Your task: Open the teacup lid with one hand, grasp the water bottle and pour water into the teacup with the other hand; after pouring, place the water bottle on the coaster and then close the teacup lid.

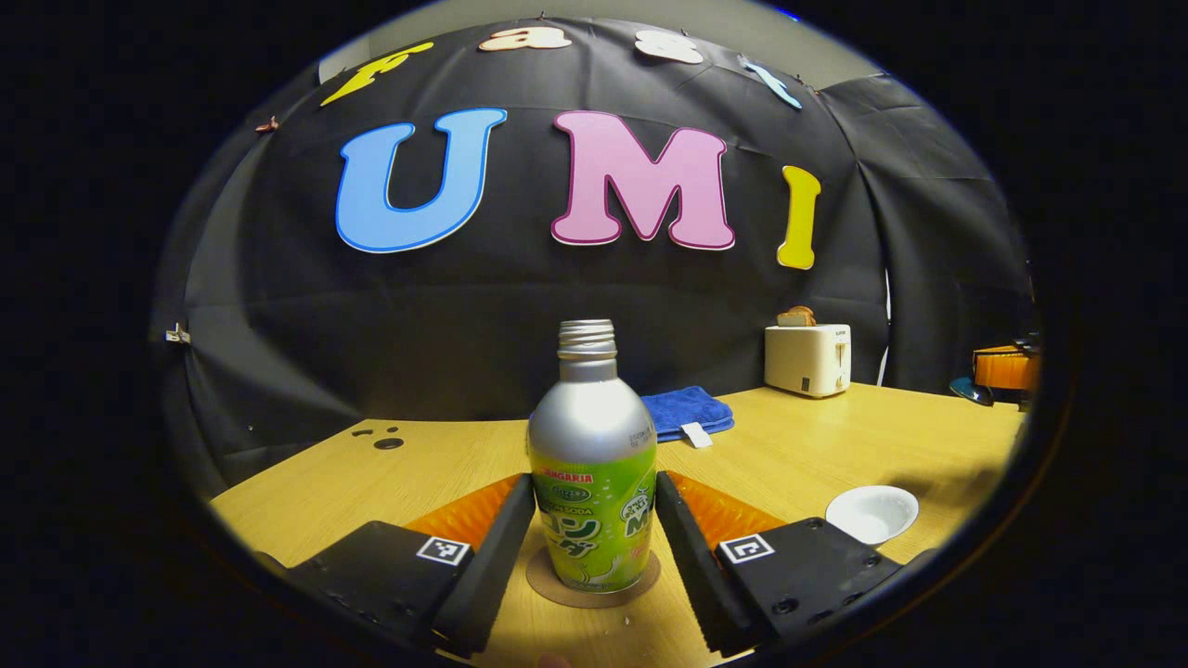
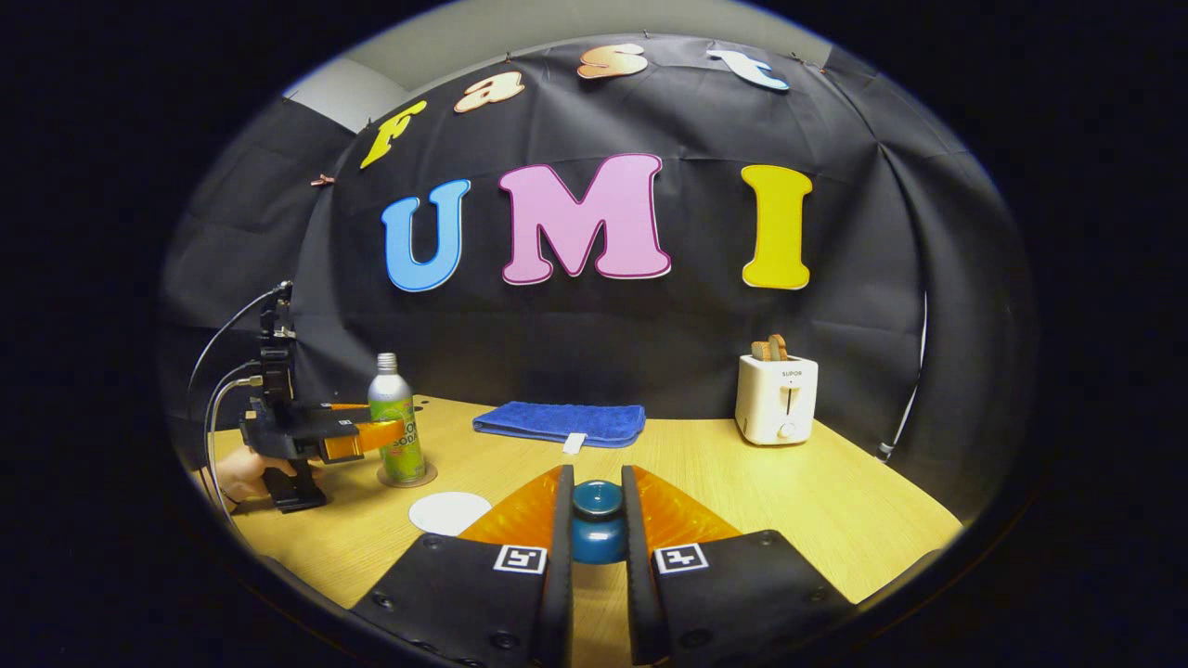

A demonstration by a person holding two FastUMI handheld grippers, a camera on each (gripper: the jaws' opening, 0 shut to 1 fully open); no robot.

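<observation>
The water bottle point(image 1: 592, 473) stands on the coaster point(image 1: 557, 583) on the desk point(image 1: 835, 445), the folded towel point(image 1: 689, 410) behind it and the toaster point(image 1: 807, 358) farther right.

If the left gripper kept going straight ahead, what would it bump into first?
The water bottle. It stands on the coaster right between the left gripper's open fingers, so their inner base would probably meet it first.
</observation>
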